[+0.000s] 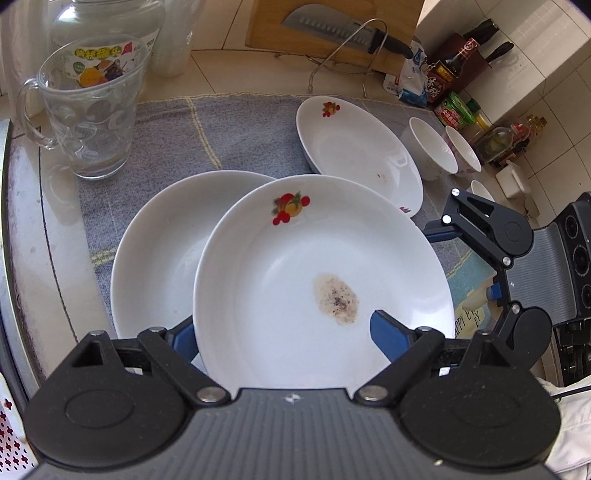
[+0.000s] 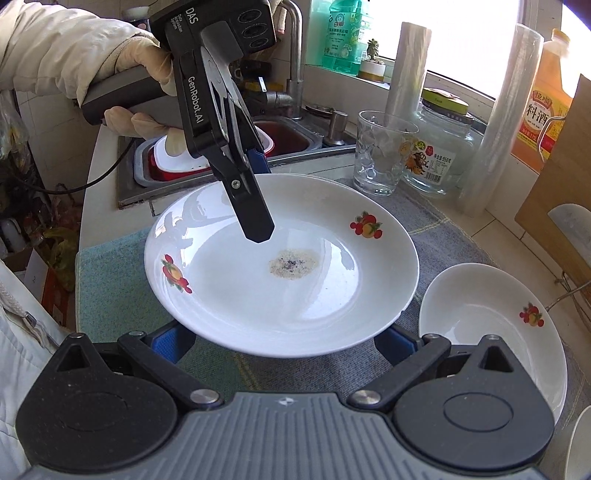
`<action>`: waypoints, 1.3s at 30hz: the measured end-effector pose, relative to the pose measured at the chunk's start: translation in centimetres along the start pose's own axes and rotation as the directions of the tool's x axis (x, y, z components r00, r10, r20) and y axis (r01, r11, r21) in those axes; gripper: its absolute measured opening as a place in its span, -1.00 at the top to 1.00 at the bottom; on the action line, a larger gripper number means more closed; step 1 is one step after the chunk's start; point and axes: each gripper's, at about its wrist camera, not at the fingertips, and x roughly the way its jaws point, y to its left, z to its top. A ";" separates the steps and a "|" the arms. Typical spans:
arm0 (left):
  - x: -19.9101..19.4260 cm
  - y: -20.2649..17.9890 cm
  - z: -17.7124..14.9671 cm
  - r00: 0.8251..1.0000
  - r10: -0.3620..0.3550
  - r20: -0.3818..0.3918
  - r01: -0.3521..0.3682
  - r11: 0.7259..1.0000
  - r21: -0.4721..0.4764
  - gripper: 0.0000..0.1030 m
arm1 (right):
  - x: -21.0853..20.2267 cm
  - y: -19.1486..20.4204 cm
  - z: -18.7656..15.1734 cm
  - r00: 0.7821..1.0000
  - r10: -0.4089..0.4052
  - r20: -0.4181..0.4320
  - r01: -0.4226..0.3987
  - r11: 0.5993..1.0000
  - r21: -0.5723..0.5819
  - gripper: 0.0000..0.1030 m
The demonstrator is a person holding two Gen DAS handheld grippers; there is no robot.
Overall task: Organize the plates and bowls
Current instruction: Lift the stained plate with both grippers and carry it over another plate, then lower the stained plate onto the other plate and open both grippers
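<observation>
My left gripper (image 1: pixel 284 332) is shut on the near rim of a white fruit-print plate (image 1: pixel 295 266) with a brown stain, one finger above and one below, holding it tilted over a plain white plate (image 1: pixel 159 240). It shows in the right wrist view (image 2: pixel 280 266) with the left gripper (image 2: pixel 255 206) on its far rim. My right gripper (image 2: pixel 284 339) is open, its fingers under and beside that plate's near edge. A smaller fruit-print plate (image 1: pixel 358 147) (image 2: pixel 491 332) lies further off. White bowls (image 1: pixel 432 151) stand beyond it.
A grey towel (image 1: pixel 177 136) covers the counter. A glass mug (image 1: pixel 88 110), a jar (image 2: pixel 439 147) and film rolls (image 2: pixel 406 66) stand near the sink (image 2: pixel 288 140). A knife on a cutting board (image 1: pixel 332 26) and sauce bottles (image 1: pixel 454 70) are at the back.
</observation>
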 end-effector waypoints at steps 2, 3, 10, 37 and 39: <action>0.1 0.2 0.1 1.000 0.000 -0.004 0.000 1.000 0.003 -0.78 | 0.1 -0.2 0.0 1.000 0.005 -0.002 -0.005 1.000 0.011 -1.00; 0.2 0.3 0.2 1.000 0.000 -0.006 0.000 1.000 0.005 -0.78 | 0.3 -0.3 0.1 1.000 0.005 -0.005 -0.005 1.000 0.014 -1.00; 0.7 0.8 0.7 1.000 0.003 -0.029 -0.002 1.000 0.017 -0.78 | 0.4 -0.5 0.2 1.000 0.006 -0.001 -0.006 1.000 0.031 -1.00; 1.3 1.0 0.6 0.988 0.082 -0.131 -0.073 0.995 0.070 -0.79 | 0.5 -0.9 0.6 0.999 0.025 0.029 -0.026 0.999 0.043 -1.00; 1.0 1.1 0.4 0.989 0.077 -0.128 -0.069 0.995 0.066 -0.79 | 0.6 -0.9 0.6 0.999 0.027 0.029 -0.028 0.999 0.043 -1.00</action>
